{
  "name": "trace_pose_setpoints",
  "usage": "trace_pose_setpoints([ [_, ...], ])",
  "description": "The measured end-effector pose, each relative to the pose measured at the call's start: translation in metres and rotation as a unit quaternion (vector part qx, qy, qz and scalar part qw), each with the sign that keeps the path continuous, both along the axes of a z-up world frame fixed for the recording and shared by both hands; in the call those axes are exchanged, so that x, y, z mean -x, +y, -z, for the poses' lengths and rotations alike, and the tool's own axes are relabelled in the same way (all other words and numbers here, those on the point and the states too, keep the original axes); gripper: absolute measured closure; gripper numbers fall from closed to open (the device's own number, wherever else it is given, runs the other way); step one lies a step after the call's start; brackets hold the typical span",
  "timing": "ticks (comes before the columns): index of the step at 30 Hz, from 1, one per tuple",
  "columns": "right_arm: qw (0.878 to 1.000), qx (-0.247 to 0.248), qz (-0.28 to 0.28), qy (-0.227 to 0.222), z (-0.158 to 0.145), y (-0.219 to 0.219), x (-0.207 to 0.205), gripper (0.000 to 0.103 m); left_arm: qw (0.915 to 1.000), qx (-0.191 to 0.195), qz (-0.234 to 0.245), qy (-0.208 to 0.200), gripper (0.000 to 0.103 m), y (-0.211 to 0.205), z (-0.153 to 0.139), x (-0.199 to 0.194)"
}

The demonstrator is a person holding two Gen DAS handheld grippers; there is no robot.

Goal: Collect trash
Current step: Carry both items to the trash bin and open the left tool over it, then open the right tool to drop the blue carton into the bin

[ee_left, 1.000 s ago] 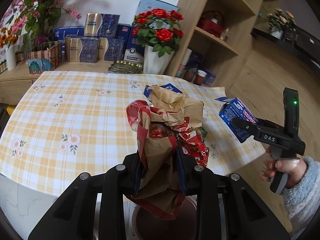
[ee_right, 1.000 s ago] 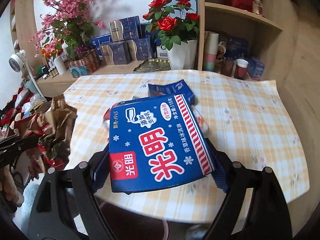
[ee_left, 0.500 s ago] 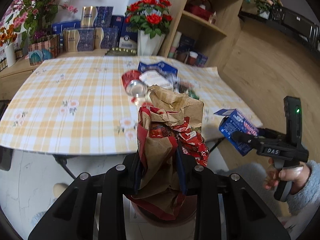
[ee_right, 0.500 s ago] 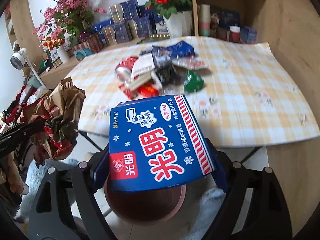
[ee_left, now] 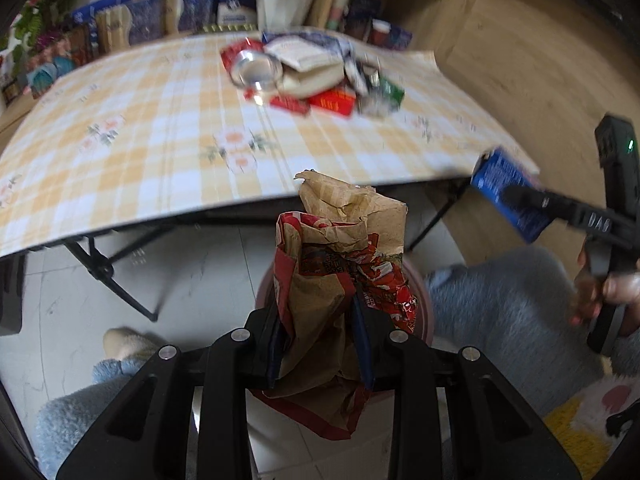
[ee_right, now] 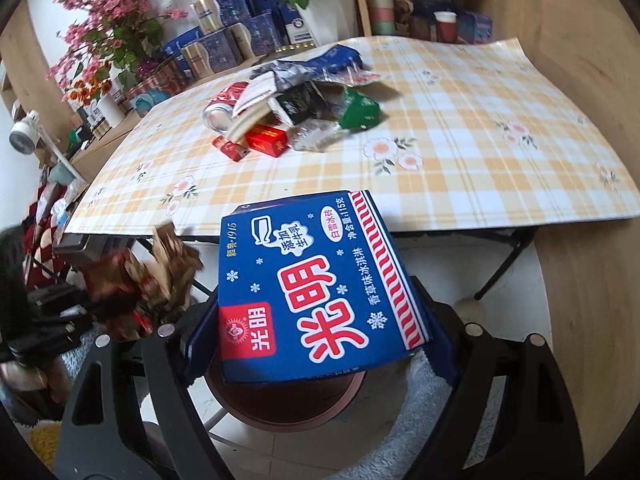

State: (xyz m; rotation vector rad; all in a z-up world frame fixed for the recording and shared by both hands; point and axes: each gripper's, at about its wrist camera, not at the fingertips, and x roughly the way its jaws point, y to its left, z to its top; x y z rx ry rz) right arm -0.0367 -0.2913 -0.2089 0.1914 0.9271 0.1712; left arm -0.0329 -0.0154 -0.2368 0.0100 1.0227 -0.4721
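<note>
Down below the edge of the tabletop (ee_left: 132,152), the left tool (ee_left: 320,340) has its jaws drawn fairly close and pinched on a crumpled brown and red paper bag (ee_left: 340,276), whose torn top stands upright beyond the pads while its lower end hangs under them. Just behind and beneath the bag shows the curved rim of a reddish-brown bin (ee_left: 422,308) standing on the pale tiled floor (ee_left: 200,272). The right tool (ee_right: 320,320) stands wide and grips a blue ice cream box (ee_right: 316,292) by its two sides, printed face up, with large red and white characters across it; the same bin (ee_right: 288,408) lies directly under the box in the right wrist view. From the left wrist view that box (ee_left: 508,196) appears off to the right, clamped at the tip of the other tool, with the person's hand (ee_left: 608,292) on the handle and a fluffy blue-grey sleeve or garment beside it. More trash is heaped on the yellow checked cloth, well apart from both tools: a red drink can (ee_right: 224,104) on its side, red cartons (ee_right: 268,140), a green wrapper (ee_right: 360,112) and a blue packet (ee_right: 336,56). The heap is blurred in the left view, so some pieces there may be misread.
</note>
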Motion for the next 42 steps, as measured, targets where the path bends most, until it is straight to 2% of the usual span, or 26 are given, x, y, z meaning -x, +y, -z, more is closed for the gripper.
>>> trace_pose_setpoints([
  [7, 1.0, -0.02, 0.006, 0.016, 0.009, -0.012, -0.01, 0.02, 0.9969, -0.041, 0.048, 0.048, 0.073, -0.029, 0.04, -0.012],
  [12, 0.999, -0.019, -0.004, 0.028, 0.018, -0.012, -0.013, 0.02, 0.9891, -0.079, 0.083, 0.093, 0.072, -0.053, 0.082, -0.023],
  [19, 0.999, -0.022, 0.0, 0.047, 0.029, -0.017, -0.014, 0.02, 0.9788, -0.11, 0.095, 0.144, 0.068, -0.074, 0.138, -0.043],
  [22, 0.999, -0.021, 0.002, 0.05, 0.031, -0.02, -0.014, 0.02, 0.9768, -0.115, 0.098, 0.152, 0.059, -0.075, 0.153, -0.045],
  [23, 0.998, -0.02, 0.003, 0.052, 0.031, -0.02, -0.015, 0.02, 0.9763, -0.117, 0.103, 0.15, 0.046, -0.076, 0.156, -0.045],
  [24, 0.998, -0.019, 0.004, 0.053, 0.032, -0.021, -0.015, 0.02, 0.9765, -0.121, 0.105, 0.144, 0.029, -0.076, 0.156, -0.045],
  [25, 0.998, -0.019, 0.004, 0.055, 0.032, -0.021, -0.015, 0.02, 0.9773, -0.122, 0.103, 0.14, 0.026, -0.074, 0.155, -0.046],
  [30, 0.998, -0.014, -0.008, 0.063, 0.035, -0.014, -0.018, 0.02, 0.989, -0.064, 0.056, 0.122, 0.016, -0.047, 0.124, -0.054],
  [32, 0.997, -0.007, -0.021, 0.068, 0.036, -0.006, -0.019, 0.019, 0.9924, -0.054, 0.035, 0.105, 0.013, -0.037, 0.104, -0.056],
  [35, 0.996, 0.005, -0.052, 0.078, 0.043, 0.011, -0.02, 0.019, 0.9985, -0.022, 0.008, 0.05, 0.009, -0.016, 0.06, -0.054],
  [39, 0.99, 0.03, -0.091, 0.103, 0.057, 0.039, -0.024, 0.019, 0.9995, -0.002, -0.031, -0.003, 0.006, 0.011, 0.02, -0.044],
  [42, 0.984, 0.047, -0.129, 0.115, 0.067, 0.067, -0.029, 0.02, 0.9973, -0.002, -0.062, -0.038, 0.006, 0.034, 0.002, -0.034],
])
